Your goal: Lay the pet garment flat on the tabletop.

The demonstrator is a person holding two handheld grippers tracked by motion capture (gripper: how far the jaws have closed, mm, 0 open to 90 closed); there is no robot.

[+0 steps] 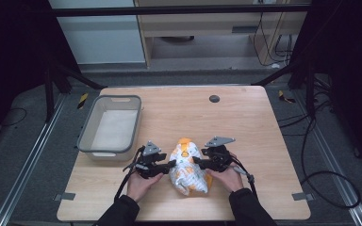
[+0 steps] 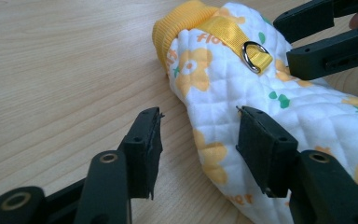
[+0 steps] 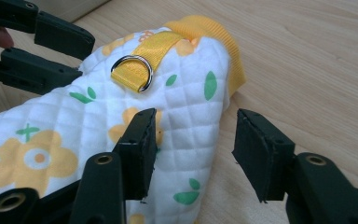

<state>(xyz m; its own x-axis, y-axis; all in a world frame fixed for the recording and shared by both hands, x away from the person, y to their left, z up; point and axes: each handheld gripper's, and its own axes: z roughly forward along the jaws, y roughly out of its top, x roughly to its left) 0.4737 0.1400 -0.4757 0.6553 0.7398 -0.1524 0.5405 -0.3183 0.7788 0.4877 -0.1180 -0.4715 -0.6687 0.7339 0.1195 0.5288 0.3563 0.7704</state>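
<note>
A quilted oven mitt (image 1: 187,167), white with yellow flowers and green leaves, is seen lying flat on the wooden table (image 1: 245,122), near its front edge. Its long axis runs from the yellow ribbed cuff (image 1: 185,141), at the far end, back toward the person. A yellow webbing loop with a metal D-ring (image 2: 254,55) is stitched just below the cuff.

The mitt is flanked on both sides. The left gripper (image 1: 166,165) is placed at the mitt's left edge and the right gripper (image 1: 199,161) at its right edge, each pointed inward across the long axis. Both are about equally near.

In the left gripper view the jaws are spread apart and the mitt's edge sits between them, against the right-hand pad (image 2: 260,150), with nothing clamped. In the right gripper view the jaws are likewise spread, straddling the mitt's other edge below the cuff, also unclamped.

A grey plastic bin (image 1: 86,130) stands left of the mitt and beyond it, well apart.

Bare wood surrounds the mitt on every side. A judgement: a pinch on each side edge looks like the likely next move.
</note>
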